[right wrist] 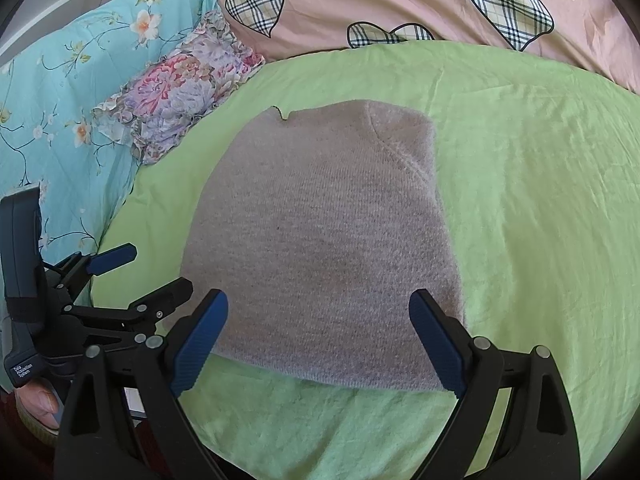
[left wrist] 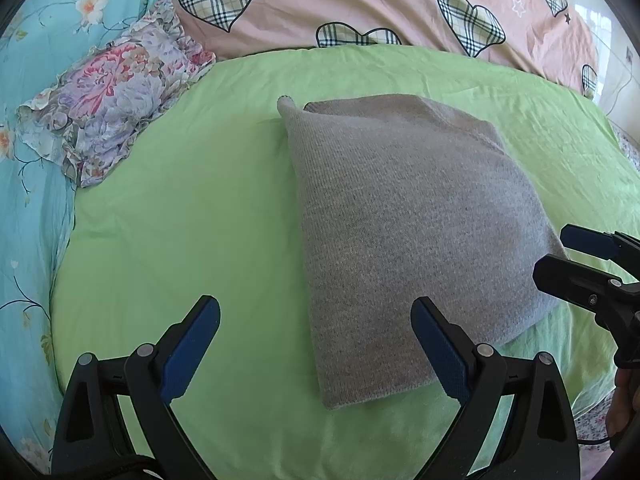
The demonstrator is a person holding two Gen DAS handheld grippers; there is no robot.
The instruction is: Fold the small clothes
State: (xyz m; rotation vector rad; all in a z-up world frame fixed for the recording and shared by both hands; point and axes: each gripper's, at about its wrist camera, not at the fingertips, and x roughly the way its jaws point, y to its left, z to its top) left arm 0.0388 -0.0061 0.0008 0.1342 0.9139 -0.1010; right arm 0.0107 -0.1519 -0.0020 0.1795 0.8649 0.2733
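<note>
The green sheet (left wrist: pixel 180 208) covers my bed, with a pink heart-print quilt (left wrist: pixel 360 4) beyond it. My folded grey knit garment (right wrist: pixel 320 248) lies flat on the sheet's middle. A floral pillow (left wrist: pixel 108 100) sits off the sheet's far left edge. My left tongs (left wrist: pixel 316 344) and right tongs (right wrist: pixel 320 340) both gape apart, holding nothing, at the sheet's near side.

Small white print on left gripper (right wrist: pixel 158 280) handle, lower end: reads roughly "Data Acquisition System", blurred. No other readable text.
</note>
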